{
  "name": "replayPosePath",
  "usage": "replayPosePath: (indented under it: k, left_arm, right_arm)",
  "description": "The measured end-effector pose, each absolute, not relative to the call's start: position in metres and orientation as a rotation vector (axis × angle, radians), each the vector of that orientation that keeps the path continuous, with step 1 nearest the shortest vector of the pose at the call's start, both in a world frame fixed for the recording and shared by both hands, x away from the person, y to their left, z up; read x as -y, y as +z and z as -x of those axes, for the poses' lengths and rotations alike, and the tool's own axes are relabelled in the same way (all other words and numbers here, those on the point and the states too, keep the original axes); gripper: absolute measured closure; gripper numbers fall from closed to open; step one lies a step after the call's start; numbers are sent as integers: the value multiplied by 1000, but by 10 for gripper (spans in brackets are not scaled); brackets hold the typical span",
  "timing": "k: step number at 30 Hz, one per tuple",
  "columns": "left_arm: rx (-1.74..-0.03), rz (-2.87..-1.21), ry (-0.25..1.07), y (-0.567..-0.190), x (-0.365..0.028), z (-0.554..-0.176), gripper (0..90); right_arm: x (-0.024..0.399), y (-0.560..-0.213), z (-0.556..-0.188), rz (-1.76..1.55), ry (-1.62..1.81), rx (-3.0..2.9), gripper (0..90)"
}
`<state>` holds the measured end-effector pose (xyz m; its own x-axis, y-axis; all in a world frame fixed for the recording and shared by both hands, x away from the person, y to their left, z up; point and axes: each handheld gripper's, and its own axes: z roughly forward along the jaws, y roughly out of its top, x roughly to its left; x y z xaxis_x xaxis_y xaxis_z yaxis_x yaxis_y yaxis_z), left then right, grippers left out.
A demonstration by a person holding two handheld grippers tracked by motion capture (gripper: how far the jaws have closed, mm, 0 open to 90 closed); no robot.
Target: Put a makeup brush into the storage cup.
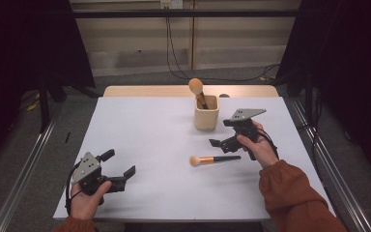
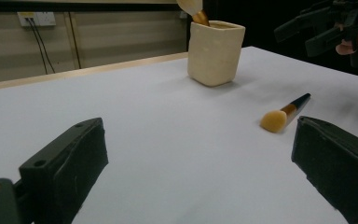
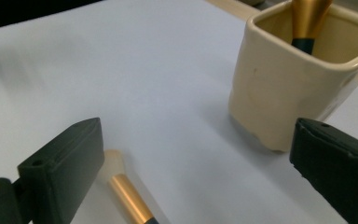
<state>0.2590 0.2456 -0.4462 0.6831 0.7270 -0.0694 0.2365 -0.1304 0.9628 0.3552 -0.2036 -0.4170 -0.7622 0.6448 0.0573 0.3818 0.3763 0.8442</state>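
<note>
A cream square cup [image 1: 206, 116] [image 2: 214, 52] [image 3: 284, 84] stands toward the back of the white table [image 1: 140, 140]. One makeup brush [image 1: 196, 89] [image 3: 307, 18] stands in it, head up. A second brush [image 1: 214, 159] [image 2: 284, 113] [image 3: 127, 192] lies flat in front of the cup, its tan head pointing left. My right gripper [image 1: 220, 133] [image 3: 196, 172] hovers open just above that brush's handle end, right of the cup, with nothing between its jaws. My left gripper [image 1: 120, 163] [image 2: 200, 158] is open and empty near the front left edge. From there the right gripper [image 2: 326, 28] shows in the distance.
A wooden strip [image 1: 149, 91] runs along the table's far edge. Black curtains hang at both sides, and cables [image 1: 174, 53] run down the back wall. Metal rails [image 1: 24, 179] lie on the floor left and right of the table.
</note>
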Motion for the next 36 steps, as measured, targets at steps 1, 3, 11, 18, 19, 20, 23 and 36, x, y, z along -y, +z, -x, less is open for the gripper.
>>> replayPosePath:
  k: [1, 3, 11, 18, 19, 20, 23, 36]
  left_arm:
    - [-785, -1692, 508, -446, -246, -259, 33]
    - [-781, -1692, 508, -446, -246, -259, 33]
    - [-780, -1692, 508, -446, -245, -259, 33]
    - [-773, -1694, 507, -446, -245, -258, 33]
    - [-773, -1694, 507, -446, -245, -258, 33]
    - [-777, -1691, 507, -446, -245, -258, 33]
    - [-778, -1691, 508, -446, -246, -258, 33]
    - [-783, -1695, 509, -446, -245, -258, 33]
  right_arm:
    - [204, -417, -356, -907, 1314, -2380, 41]
    - [203, -417, -358, -904, 1282, -2410, 46]
    - [200, -415, -363, -862, 1160, -2546, 68]
    - [190, -417, -367, -779, 1022, -2721, 56]
    - [188, -417, -367, -772, 1009, -2743, 39]
    - [187, -417, -368, -762, 990, -2756, 46]
    - [183, -419, -369, -732, 937, -2794, 52]
    - [166, -430, -376, -650, 699, -2939, 67]
